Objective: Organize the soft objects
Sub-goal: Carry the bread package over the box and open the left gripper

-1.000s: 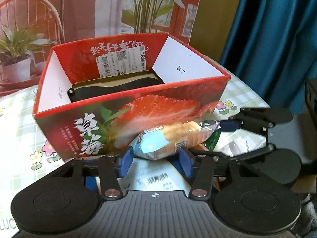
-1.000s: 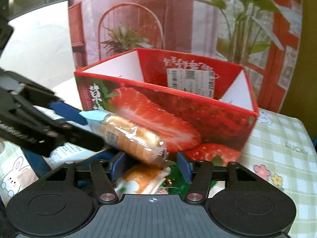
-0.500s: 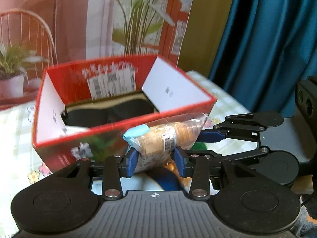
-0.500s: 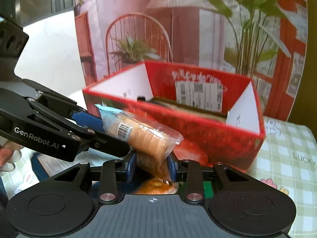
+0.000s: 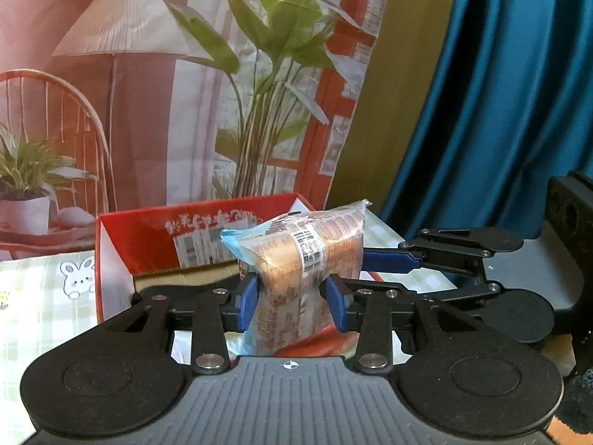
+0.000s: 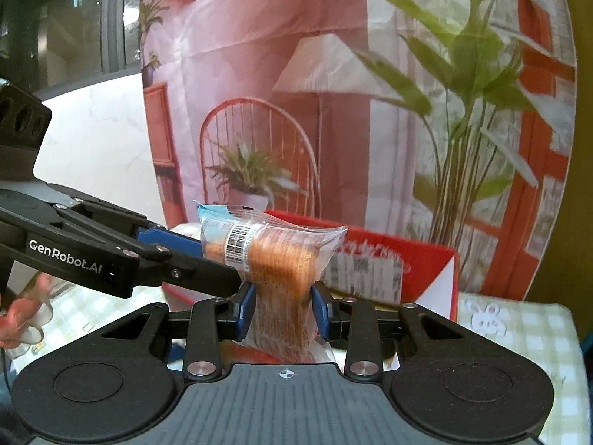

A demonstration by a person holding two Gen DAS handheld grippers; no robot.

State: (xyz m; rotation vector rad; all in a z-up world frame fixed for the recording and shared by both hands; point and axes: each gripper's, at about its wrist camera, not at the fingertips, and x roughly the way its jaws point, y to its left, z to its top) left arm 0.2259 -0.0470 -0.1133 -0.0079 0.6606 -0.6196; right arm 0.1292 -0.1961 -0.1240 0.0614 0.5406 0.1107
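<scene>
The bread packet (image 5: 300,270) — a clear wrapper with a pale blue end and a barcode label — stands between the blue pads of the left gripper (image 5: 291,302), which pinch it at its waist so the plastic bulges above them. The right gripper (image 6: 283,309) clamps the same packet (image 6: 276,259) from the other side, its jaws drawn in on the wrapper's lower half. Both pairs of jaws have just been closing, with the packet between them. Beyond it at twelve o'clock sits the open red strawberry box (image 5: 148,244) on the checked tablecloth (image 5: 40,296). Farther back hangs a printed backdrop (image 5: 155,85); a blue curtain (image 5: 493,111) falls at two o'clock.
</scene>
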